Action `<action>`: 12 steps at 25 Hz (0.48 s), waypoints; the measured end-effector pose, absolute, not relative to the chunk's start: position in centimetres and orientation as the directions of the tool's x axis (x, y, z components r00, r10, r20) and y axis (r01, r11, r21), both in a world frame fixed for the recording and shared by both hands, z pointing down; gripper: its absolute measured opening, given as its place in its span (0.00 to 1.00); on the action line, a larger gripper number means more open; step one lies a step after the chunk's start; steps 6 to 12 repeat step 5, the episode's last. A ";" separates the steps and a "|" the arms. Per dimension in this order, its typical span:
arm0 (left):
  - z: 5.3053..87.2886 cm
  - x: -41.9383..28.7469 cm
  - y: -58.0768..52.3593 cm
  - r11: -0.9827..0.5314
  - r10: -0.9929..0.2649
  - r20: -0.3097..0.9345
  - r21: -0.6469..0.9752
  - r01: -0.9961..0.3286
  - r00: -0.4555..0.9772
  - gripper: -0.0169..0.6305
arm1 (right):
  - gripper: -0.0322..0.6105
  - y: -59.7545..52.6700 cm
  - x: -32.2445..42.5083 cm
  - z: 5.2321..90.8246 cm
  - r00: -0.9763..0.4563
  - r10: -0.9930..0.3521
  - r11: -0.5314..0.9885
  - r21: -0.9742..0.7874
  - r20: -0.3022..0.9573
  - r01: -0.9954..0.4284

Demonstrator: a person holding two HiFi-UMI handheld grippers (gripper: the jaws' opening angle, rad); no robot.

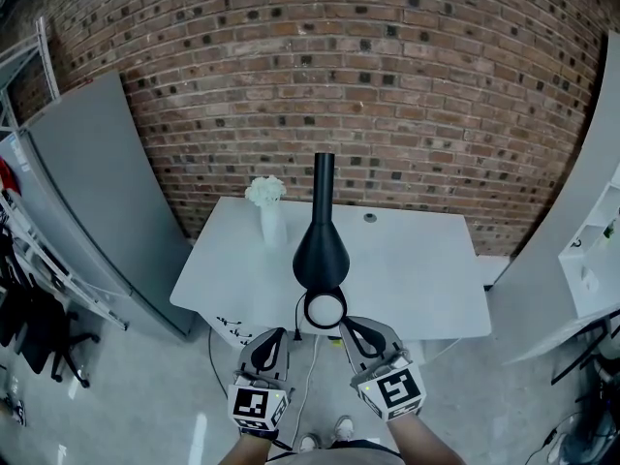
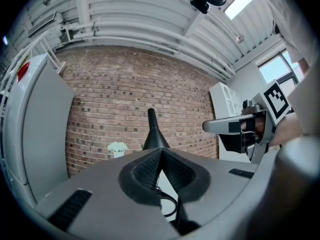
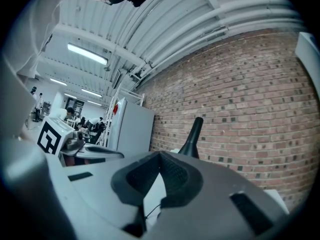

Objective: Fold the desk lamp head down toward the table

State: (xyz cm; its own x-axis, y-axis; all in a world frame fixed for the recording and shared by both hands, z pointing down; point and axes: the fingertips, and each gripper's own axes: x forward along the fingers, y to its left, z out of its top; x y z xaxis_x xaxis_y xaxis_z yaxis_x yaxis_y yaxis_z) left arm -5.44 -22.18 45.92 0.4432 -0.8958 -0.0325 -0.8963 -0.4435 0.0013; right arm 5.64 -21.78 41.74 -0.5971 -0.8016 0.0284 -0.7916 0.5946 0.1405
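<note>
**Closed grippers level before an upright lamp**

Both tools sit low at the near edge of the worktop (image 1: 426,279). The left gripper (image 1: 274,341) and the right gripper (image 1: 353,329) each have their jaws pressed together with nothing between them, and both point level toward the desk lamp (image 1: 321,250).

That lamp stands near the front middle of the worktop, just beyond the two tips and apart from them. Its black body flares from a slim neck at the top into a wide bell. A white round disc (image 1: 325,309) lies at its near end. Whether that disc is the base or the lit face cannot be told.

The shell looks hard, smooth and probably slippery, so a pinch on the wide bell would likely slide. The slim neck is the better place to hold, as it suits narrow jaws and gives leverage over the hinge. The hinge may be stiff, and the lamp looks light enough to tip or skid. Steadying the lower part with the other gripper seems wise. A vase of white flowers (image 1: 267,206) stands near on the left, within reach of a careless swing.
</note>
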 end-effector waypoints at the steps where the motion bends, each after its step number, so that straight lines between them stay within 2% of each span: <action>1: 45.8 -5.3 -22.2 -0.445 -0.895 -0.034 -0.002 -0.896 0.445 0.04 | 0.08 -21.8 5.7 41.7 -0.596 -0.802 0.594 0.140 0.027 -0.792; 12: 45.2 -5.1 -22.6 -0.444 -0.895 -0.040 -0.007 -0.896 0.444 0.04 | 0.08 -22.2 5.9 41.3 -0.597 -0.802 0.593 0.143 0.018 -0.792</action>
